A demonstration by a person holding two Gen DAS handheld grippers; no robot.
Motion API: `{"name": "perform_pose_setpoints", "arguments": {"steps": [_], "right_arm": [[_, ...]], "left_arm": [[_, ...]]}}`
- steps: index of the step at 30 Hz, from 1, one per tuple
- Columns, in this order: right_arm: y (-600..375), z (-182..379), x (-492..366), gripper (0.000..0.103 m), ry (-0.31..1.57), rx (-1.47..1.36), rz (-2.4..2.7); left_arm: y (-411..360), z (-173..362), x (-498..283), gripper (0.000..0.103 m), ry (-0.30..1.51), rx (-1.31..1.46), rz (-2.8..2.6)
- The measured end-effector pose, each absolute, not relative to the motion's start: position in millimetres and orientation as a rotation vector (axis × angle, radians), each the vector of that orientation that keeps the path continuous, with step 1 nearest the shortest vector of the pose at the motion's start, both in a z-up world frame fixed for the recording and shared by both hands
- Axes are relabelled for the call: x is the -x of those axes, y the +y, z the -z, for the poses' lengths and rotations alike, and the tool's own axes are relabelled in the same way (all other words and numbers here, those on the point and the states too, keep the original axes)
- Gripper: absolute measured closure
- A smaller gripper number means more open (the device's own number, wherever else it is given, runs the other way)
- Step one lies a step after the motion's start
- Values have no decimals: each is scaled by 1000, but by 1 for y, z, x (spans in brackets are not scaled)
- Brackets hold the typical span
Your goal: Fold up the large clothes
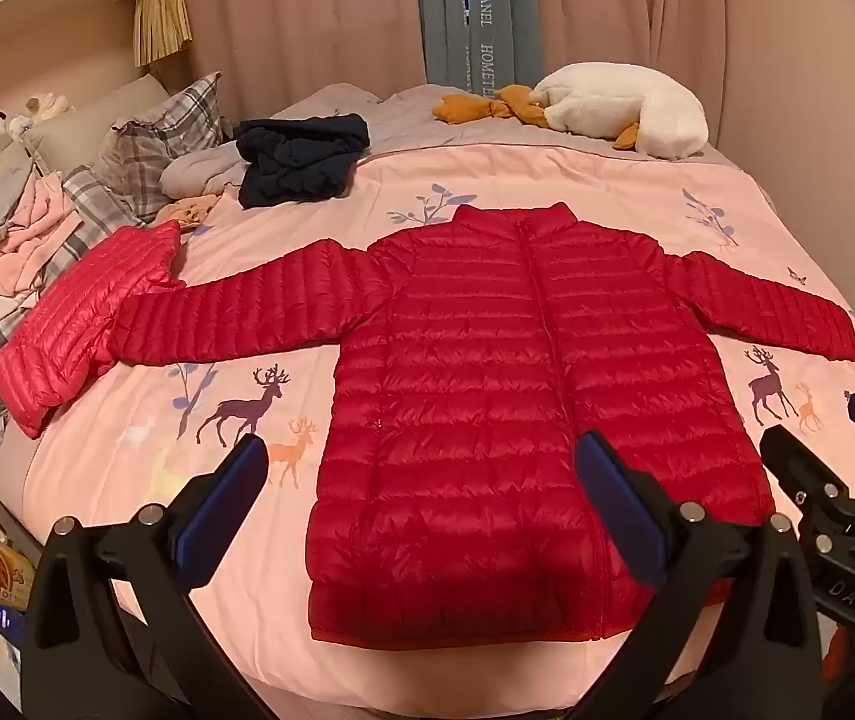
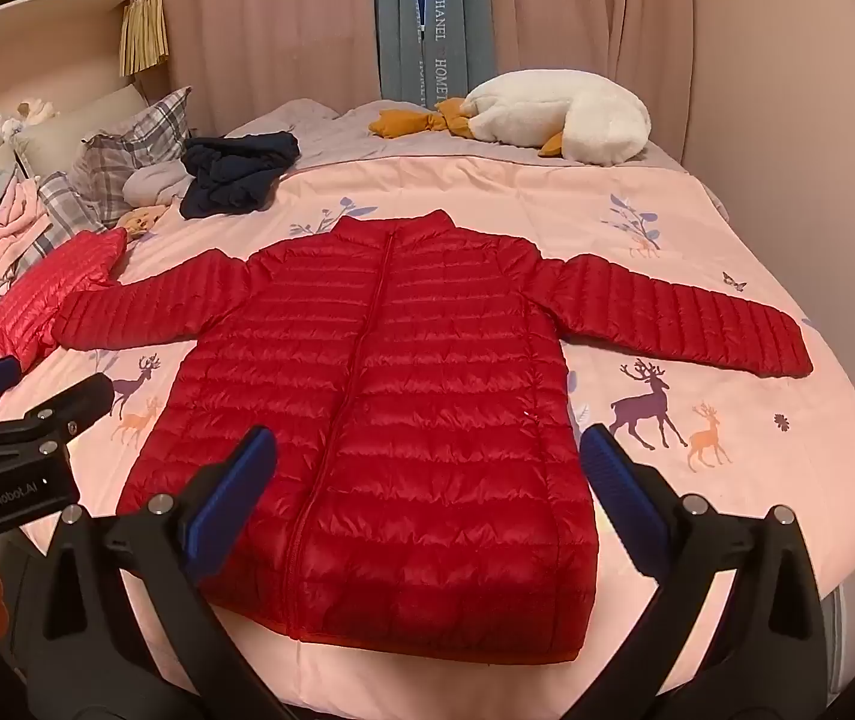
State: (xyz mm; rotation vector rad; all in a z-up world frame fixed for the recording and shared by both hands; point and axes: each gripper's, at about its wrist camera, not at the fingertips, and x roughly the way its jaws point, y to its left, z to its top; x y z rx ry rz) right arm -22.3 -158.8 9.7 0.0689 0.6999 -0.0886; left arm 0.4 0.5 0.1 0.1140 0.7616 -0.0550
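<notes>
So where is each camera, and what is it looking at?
Left wrist view: sits on the left claw, looking down across the bed at the red jacket; its open fingers show, with the right claw at the edge.
Right wrist view: sits on the right claw, same direction; the left claw peeks in.
Both share the jacket and white plush goose.

Both of my wrist cameras look obliquely down from the foot of the bed (image 1: pixel 127 456), set side by side, sharing the spread red jacket (image 1: pixel 487 390); each glimpses the other gripper.
</notes>
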Motion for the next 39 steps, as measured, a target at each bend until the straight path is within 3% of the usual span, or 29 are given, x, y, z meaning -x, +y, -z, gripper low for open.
{"name": "perform_pose_setpoints", "arguments": {"steps": [39], "right_arm": [[-163, -6, 26, 2, 699, -78, 94]], "left_arm": [[-6, 7, 1, 1, 761, -131, 64]]}}
